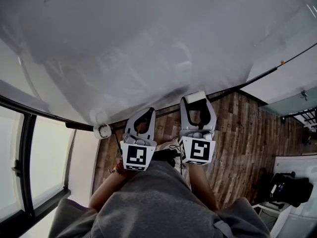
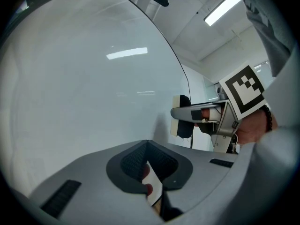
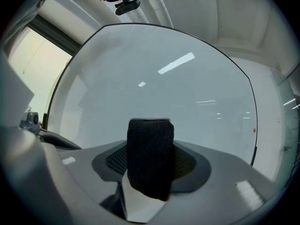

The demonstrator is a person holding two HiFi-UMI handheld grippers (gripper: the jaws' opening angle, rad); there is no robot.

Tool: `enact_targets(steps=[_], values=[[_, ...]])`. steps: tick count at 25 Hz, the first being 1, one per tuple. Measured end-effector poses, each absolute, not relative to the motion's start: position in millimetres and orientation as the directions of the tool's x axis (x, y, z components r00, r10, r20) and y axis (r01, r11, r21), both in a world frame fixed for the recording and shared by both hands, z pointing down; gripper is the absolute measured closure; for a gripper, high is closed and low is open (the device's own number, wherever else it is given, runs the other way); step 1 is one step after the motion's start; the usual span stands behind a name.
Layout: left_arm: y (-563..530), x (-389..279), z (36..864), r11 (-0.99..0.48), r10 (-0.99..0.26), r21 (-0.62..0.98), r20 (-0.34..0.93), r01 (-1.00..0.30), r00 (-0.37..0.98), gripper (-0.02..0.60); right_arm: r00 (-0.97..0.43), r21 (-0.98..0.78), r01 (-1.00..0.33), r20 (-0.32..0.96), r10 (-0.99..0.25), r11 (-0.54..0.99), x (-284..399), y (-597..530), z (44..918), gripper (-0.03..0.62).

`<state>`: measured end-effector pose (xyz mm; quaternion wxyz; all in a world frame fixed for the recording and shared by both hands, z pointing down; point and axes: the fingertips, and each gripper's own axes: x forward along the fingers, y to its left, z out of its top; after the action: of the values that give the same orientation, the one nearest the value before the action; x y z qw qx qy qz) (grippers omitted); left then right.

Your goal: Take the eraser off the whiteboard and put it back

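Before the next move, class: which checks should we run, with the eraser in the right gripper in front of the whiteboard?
1. Grip: the eraser sits clamped in the right gripper: ok.
2. The left gripper is shut, empty and apart from the eraser: ok.
3. The eraser touches the whiteboard: cannot tell.
4. The board surface ahead is free of obstacles: ok.
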<state>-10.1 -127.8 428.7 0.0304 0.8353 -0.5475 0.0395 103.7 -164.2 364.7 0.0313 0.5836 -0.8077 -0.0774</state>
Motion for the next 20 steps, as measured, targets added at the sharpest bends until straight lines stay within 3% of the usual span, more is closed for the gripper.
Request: enact_targets(steps=[20], values=[[-133.7,-12.7,430.2,-0.399,-0.911,0.011,0.107,-0.917,0.397,0.575,-0.334,0.165,-0.931,-0.032,-0.942,0.325,95.8,-174.2,364.7,0.345]])
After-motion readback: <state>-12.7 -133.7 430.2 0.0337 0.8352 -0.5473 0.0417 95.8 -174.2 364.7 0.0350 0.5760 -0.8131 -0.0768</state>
